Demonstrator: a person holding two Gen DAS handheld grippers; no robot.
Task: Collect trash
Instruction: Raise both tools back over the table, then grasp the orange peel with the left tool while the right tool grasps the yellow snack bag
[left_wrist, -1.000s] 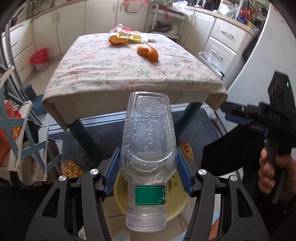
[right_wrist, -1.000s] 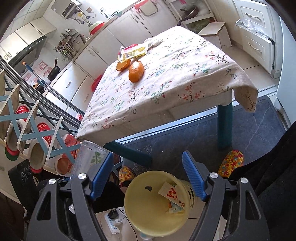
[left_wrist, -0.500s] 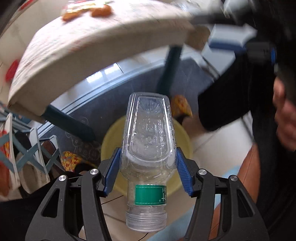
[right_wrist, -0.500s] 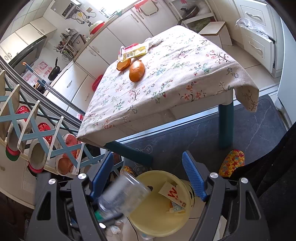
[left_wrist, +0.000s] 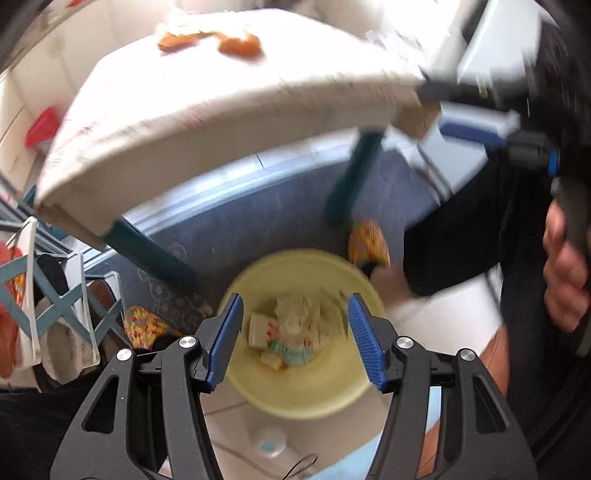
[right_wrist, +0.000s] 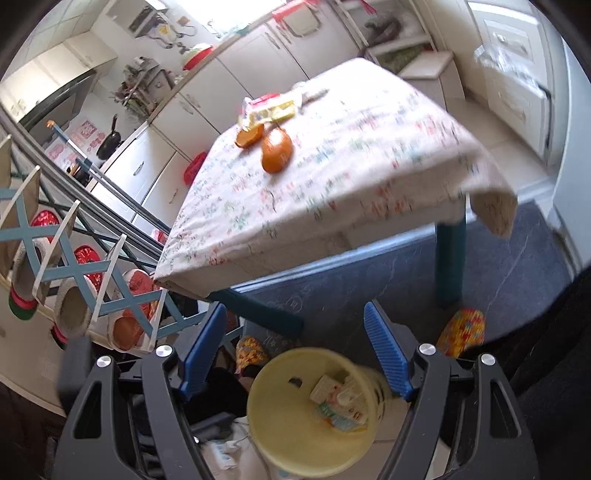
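Note:
A yellow trash bin (left_wrist: 332, 391) stands on the floor below the table. The clear plastic bottle (left_wrist: 295, 321) lies inside it on top of paper scraps. My left gripper (left_wrist: 295, 332) is open and empty right above the bin. My right gripper (right_wrist: 295, 354) is open and empty, held above the same bin (right_wrist: 291, 443). On the flowered tablecloth (right_wrist: 351, 166) lie an orange (right_wrist: 276, 149), an orange peel (right_wrist: 249, 136) and a yellow wrapper (right_wrist: 271, 109). The left wrist view is blurred.
Teal table legs (right_wrist: 448, 258) stand on a dark mat. Colourful slippers (right_wrist: 461, 332) lie beside the bin. A blue-and-white folding rack (right_wrist: 74, 277) with shoes stands at the left. White cabinets line the far walls.
My left gripper swung down over the bin, opened and let go of the bottle, which now lies in the bin. My right gripper stayed nearly still.

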